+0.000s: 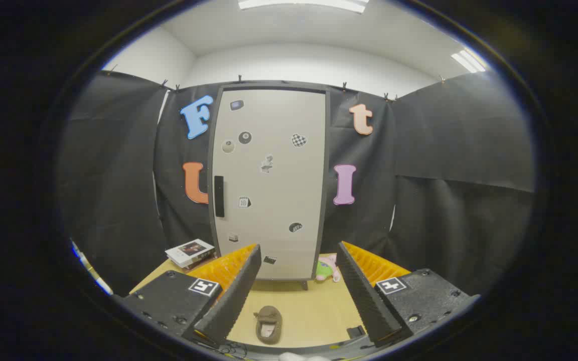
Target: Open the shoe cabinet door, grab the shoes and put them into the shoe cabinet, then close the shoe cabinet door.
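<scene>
Nearest to me, the gripper [299,281] hangs released, its two fingers spread wide with nothing between them. Just ahead of the fingers, in the gap between them, I see a brown shoe [269,324] lying on the wooden floor [314,311], its opening facing up, well short of the shoe cabinet [270,183]. Beyond the shoe, the shoe cabinet stands upright with its pale door shut, stickers scattered over it and a dark handle [219,196] on its left edge. Left of the cabinet's foot I see a small stack of books [190,252]. Right of its foot lies a pink and green soft toy [327,267].
</scene>
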{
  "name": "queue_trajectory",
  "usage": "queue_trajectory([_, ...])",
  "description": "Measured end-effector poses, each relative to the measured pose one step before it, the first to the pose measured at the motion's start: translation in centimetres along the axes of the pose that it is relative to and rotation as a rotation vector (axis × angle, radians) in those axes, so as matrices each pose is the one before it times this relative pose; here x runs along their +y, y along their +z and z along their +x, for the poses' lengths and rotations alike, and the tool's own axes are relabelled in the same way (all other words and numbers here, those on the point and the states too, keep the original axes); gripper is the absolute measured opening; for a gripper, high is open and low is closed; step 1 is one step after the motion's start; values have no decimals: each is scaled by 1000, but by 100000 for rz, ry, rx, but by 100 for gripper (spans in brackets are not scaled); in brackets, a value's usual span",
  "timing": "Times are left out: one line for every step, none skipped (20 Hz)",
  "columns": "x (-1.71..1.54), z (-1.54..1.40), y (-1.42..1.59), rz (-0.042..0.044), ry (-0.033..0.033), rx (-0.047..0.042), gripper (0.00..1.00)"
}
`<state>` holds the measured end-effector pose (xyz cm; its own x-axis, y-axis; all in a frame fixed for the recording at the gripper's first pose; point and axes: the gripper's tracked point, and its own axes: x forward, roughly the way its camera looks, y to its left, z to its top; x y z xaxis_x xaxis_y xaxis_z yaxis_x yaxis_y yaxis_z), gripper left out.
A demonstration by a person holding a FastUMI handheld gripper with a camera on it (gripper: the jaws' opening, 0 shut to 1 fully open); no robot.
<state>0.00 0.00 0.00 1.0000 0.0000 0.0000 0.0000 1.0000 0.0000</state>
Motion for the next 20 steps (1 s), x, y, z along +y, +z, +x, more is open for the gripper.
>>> queue_trajectory([43, -65, 84, -63, -150, -200, 99])
queue_trajectory([103, -8, 77, -56, -72, -162, 99])
queue_trajectory([65, -13, 45, -269, 24, 16, 99])
queue_trajectory([-80, 60, 69, -229, -639, -152, 99])
queue_trajectory([11, -12, 61, -47, -354, -210, 99])
queue_trajectory([170, -7, 87, 21, 67, -106, 99])
queue_trajectory([44, -17, -12, -65, 151, -64, 99])
queue_trajectory([118, 24, 113, -119, 114, -133, 99])
queue_trajectory([89, 28, 103, -200, 15, -248, 99])
queue_trajectory([-29, 7, 163, -91, -362, -77, 99])
queue_trajectory([-65, -83, 11, 140, -360, -180, 99])
queue_trajectory([24, 21, 101, 264, -283, -146, 99])
queue_trajectory([5, 44, 31, 374, -421, 5, 99])
queue_trajectory([-27, 3, 11, 292, -239, -84, 99])
queue_trajectory([126, 82, 48, 276, -218, -27, 99])
queue_trajectory([136, 84, -31, 279, -187, 166, 99])
queue_trajectory([360, 184, 44, -157, 650, -107, 99])
queue_trajectory([331, 340, -41, -364, 452, 350, 99])
queue_trajectory([246, 392, 21, -471, 645, 156, 99])
queue_trajectory([417, 514, 61, -302, 719, 218, 99])
